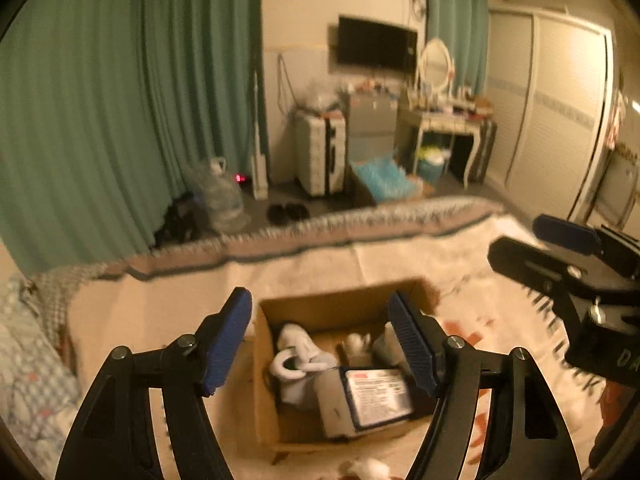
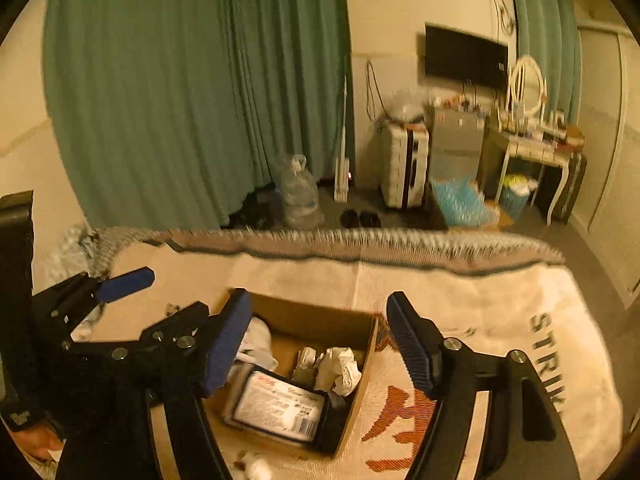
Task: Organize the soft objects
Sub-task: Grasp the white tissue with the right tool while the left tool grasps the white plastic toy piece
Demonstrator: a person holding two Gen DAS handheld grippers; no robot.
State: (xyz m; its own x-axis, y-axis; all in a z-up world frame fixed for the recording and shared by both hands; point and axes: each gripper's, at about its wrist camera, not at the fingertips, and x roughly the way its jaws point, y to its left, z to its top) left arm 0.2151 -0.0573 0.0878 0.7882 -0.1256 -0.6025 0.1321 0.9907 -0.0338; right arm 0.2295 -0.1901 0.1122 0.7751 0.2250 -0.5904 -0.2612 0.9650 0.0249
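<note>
An open cardboard box (image 1: 320, 310) (image 2: 366, 364) sits on the bed. Inside lie white soft items (image 1: 298, 354) (image 2: 340, 368) and a dark packet with a white label (image 1: 378, 398) (image 2: 280, 404). A small white soft piece (image 1: 366, 470) (image 2: 254, 468) lies on the blanket in front of the box. My left gripper (image 1: 322, 344) is open and empty above the box; it also shows in the right wrist view (image 2: 132, 280). My right gripper (image 2: 318, 346) is open and empty above the box; it also shows in the left wrist view (image 1: 532, 240).
The bed has a cream blanket (image 2: 500, 320) with printed letters and a fringed far edge. Beyond are green curtains (image 1: 120, 100), a water jug (image 1: 222, 196), slippers (image 1: 288, 212), a suitcase (image 1: 320, 152), a dressing table (image 1: 444, 120) and a wardrobe (image 1: 560, 100).
</note>
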